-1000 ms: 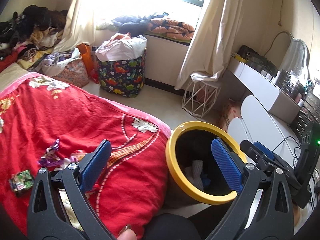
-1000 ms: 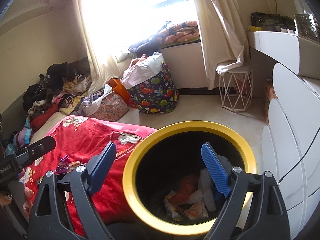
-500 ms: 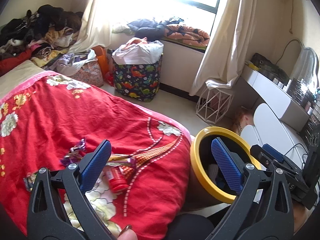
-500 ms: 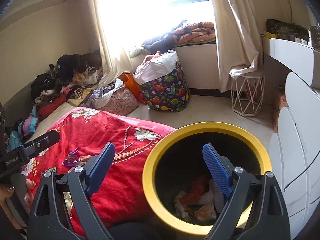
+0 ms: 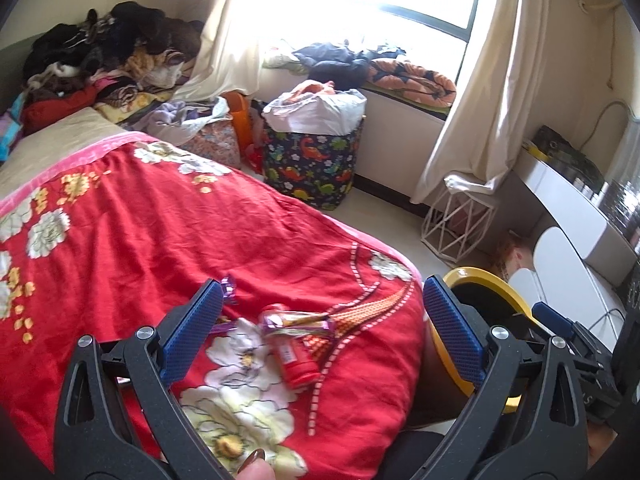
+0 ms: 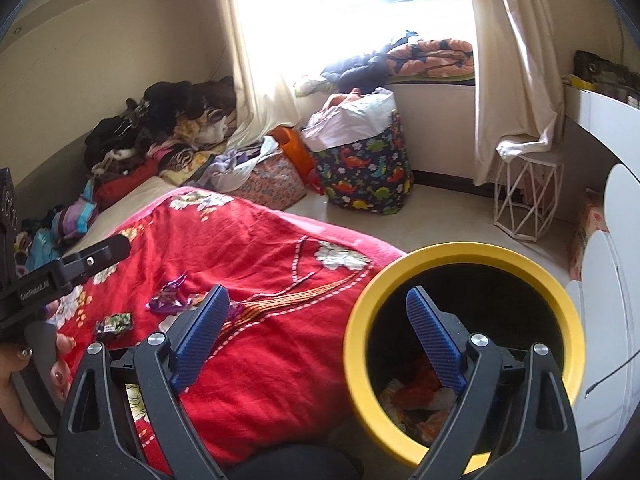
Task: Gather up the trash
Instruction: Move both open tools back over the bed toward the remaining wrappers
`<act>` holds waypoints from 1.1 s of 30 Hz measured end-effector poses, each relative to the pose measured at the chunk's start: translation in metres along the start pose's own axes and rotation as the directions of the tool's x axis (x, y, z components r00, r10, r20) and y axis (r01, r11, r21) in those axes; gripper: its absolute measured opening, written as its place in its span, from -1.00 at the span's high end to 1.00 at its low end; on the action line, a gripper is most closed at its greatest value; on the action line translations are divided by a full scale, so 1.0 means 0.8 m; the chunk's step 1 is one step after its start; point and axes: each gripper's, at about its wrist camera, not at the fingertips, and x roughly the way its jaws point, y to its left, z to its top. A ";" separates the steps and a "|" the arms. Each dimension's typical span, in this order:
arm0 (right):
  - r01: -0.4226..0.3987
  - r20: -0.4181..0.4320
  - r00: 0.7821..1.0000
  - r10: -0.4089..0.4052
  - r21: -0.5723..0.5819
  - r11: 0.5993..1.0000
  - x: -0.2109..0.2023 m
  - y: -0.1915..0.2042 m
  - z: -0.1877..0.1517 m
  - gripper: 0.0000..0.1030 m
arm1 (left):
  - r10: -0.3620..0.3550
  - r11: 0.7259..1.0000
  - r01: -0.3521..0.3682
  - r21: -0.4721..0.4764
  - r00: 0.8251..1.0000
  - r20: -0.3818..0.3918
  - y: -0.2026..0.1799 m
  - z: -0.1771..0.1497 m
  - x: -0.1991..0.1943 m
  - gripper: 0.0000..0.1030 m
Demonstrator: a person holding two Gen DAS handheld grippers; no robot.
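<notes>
My left gripper (image 5: 320, 332) is open and empty above the red floral blanket (image 5: 160, 240). Between its fingers lie a small red bottle (image 5: 294, 364) and purple shiny wrappers (image 5: 296, 320). A yellow-rimmed black trash bin (image 6: 464, 344) stands beside the bed, with crumpled trash (image 6: 416, 400) inside; its rim shows at the right of the left wrist view (image 5: 476, 276). My right gripper (image 6: 316, 340) is open and empty, one finger over the blanket, the other over the bin mouth. A purple wrapper (image 6: 168, 300) and a small green packet (image 6: 114, 322) lie on the blanket.
A dinosaur-print laundry basket (image 5: 312, 164) and a white wire stool (image 5: 456, 224) stand on the floor by the window. Clothes are piled (image 5: 100, 60) at the bed's far end. White furniture (image 6: 612, 320) stands right of the bin.
Both grippers have swung left, away from the bin and over the blanket. The red bottle and wrappers now lie between the left fingers. Both stay open.
</notes>
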 end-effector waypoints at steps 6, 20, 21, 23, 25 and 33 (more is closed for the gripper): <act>-0.038 -0.039 0.999 0.037 -0.044 0.998 0.021 0.031 -0.001 -0.70 | 0.059 0.997 -0.058 -0.041 0.998 0.005 0.037 0.000 -0.004 -0.79; -0.122 -0.146 0.985 0.097 -0.176 0.977 0.100 0.092 -0.003 -0.69 | 0.186 0.972 -0.193 -0.131 0.981 -0.063 0.125 -0.031 -0.004 -0.79; -0.121 -0.167 0.982 0.086 -0.210 0.970 0.111 0.098 -0.005 -0.66 | 0.189 0.971 -0.197 -0.137 0.980 -0.069 0.130 -0.034 -0.003 -0.79; -0.112 -0.207 0.977 0.056 -0.272 0.956 0.130 0.106 -0.010 -0.61 | 0.196 0.966 -0.209 -0.153 0.976 -0.094 0.141 -0.042 0.000 -0.79; -0.105 -0.228 0.973 0.032 -0.313 0.944 0.143 0.110 -0.018 -0.54 | 0.201 0.960 -0.219 -0.173 0.973 -0.117 0.151 -0.050 0.002 -0.79; -0.122 -0.287 0.958 0.000 -0.406 0.906 0.193 0.122 -0.036 -0.50 | 0.182 0.936 -0.231 -0.267 0.964 -0.196 0.184 -0.073 0.017 -0.68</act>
